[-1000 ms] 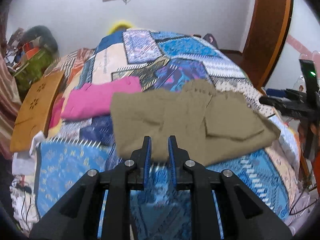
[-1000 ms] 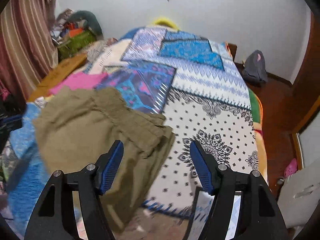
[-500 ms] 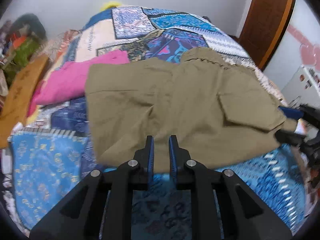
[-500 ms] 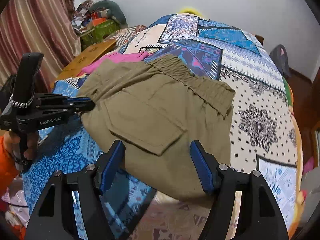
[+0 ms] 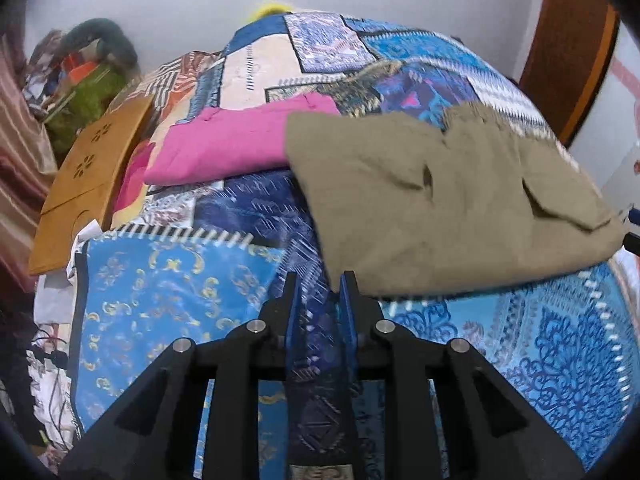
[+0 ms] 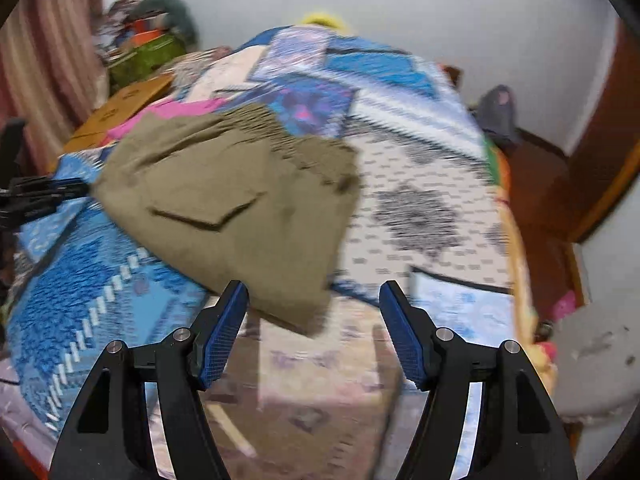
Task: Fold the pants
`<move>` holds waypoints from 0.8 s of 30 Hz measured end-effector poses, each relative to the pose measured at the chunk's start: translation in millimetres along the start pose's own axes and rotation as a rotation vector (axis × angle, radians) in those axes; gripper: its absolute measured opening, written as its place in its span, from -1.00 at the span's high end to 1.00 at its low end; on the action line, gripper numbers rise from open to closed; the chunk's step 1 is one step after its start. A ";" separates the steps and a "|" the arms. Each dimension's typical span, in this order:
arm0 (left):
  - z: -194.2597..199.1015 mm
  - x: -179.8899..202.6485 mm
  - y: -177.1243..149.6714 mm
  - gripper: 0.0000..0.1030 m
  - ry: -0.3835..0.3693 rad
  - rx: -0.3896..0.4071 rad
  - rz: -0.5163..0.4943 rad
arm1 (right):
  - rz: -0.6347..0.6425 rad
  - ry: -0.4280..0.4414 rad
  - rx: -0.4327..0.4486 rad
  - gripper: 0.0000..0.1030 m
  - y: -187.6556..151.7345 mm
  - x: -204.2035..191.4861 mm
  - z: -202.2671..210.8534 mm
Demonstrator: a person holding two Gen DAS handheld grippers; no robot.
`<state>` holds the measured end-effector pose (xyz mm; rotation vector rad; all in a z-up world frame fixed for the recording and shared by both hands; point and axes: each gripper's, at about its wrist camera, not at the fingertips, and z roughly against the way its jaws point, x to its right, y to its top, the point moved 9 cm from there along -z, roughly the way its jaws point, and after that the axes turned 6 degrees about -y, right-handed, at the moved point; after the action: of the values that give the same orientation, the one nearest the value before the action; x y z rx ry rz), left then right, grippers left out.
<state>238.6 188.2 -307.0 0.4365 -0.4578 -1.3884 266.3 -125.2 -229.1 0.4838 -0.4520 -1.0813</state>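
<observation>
**Pants folded on bed, both grippers off the cloth: risk is in the re-grasp**

Status:
- Khaki pants (image 5: 452,204) lie in a folded bundle on the patchwork bedspread (image 5: 168,296), cargo pocket up, elastic waistband at the far edge. One corner overlaps the folded pink garment (image 5: 236,144).
- Left gripper (image 5: 318,286): jaws nearly pressed together, only a narrow slot between, and bedspread shows through it, so nothing is pinched. The right pad's tip sits right at the near hem; contact unclear.
- Right gripper (image 6: 314,292): jaws spread wide, empty. The near corner of the pants (image 6: 240,204) hangs over the bed edge between and ahead of the fingers.
- Right wrist view is motion-blurred, so the gap to that corner is probably small, but I can't confirm it.

Judgement: at least one fold is in; another fold or a tidy-up likely remains.

What could go wrong:
- The overhanging corner isn't supported. A nudge from the wide right jaws could drag the bundle off the edge and undo the fold.
- Closing on the top layer only would peel the stack apart. Needs a bite through all layers.
- The left gripper has to open before it can grab; pushing in near-closed just bunches the hem.
- Lifting the far edge could snag the pink garment under it.
</observation>
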 end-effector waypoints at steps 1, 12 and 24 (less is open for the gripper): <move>2.7 -1.5 3.8 0.61 -0.006 0.009 0.006 | -0.017 -0.013 0.013 -0.27 4.0 5.6 3.4; -26.1 42.9 41.2 0.02 -0.072 0.040 -0.055 | -0.096 0.042 0.035 -0.29 38.8 -0.7 -31.5; -31.0 -8.9 25.1 0.00 0.066 0.003 -0.029 | -0.098 0.010 -0.013 -0.29 23.7 13.3 -41.3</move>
<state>275.2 201.1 -319.7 0.4920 -0.4013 -1.3967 312.2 -121.9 -247.4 0.5041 -0.4160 -1.1753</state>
